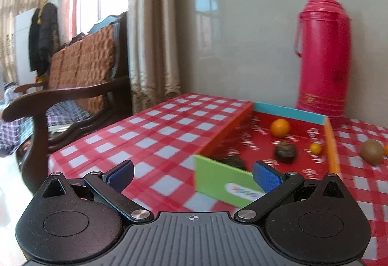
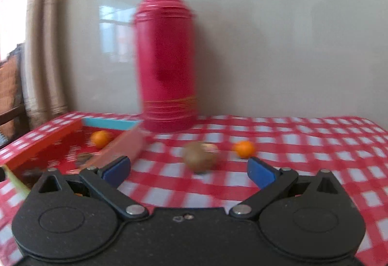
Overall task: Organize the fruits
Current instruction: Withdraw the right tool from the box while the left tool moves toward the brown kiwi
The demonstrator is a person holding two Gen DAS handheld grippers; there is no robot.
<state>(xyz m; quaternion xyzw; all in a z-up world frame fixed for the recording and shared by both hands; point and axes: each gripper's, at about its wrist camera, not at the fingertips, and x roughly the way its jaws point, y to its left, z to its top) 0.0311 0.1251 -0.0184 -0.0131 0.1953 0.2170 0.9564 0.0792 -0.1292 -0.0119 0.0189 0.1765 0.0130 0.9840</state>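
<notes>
A shallow box (image 1: 289, 113) with a red floor and coloured walls lies on the checked tablecloth. Inside it sit an orange (image 1: 280, 128), a small orange fruit (image 1: 316, 148) and a dark round fruit (image 1: 285, 152); another dark fruit (image 1: 232, 162) shows behind the green wall. A brown kiwi (image 1: 372, 152) lies on the cloth right of the box. My left gripper (image 1: 194, 175) is open and empty before the box's near corner. My right gripper (image 2: 189, 169) is open and empty, just short of the kiwi (image 2: 200, 156); a small orange (image 2: 245, 149) lies to the kiwi's right.
A tall red thermos flask (image 2: 167, 59) stands against the wall behind the box (image 2: 111, 123) and the loose fruit. A wooden armchair (image 1: 72, 86) with a quilted cushion stands left of the table, beside curtains and a window. The table's right edge (image 2: 378, 127) is near.
</notes>
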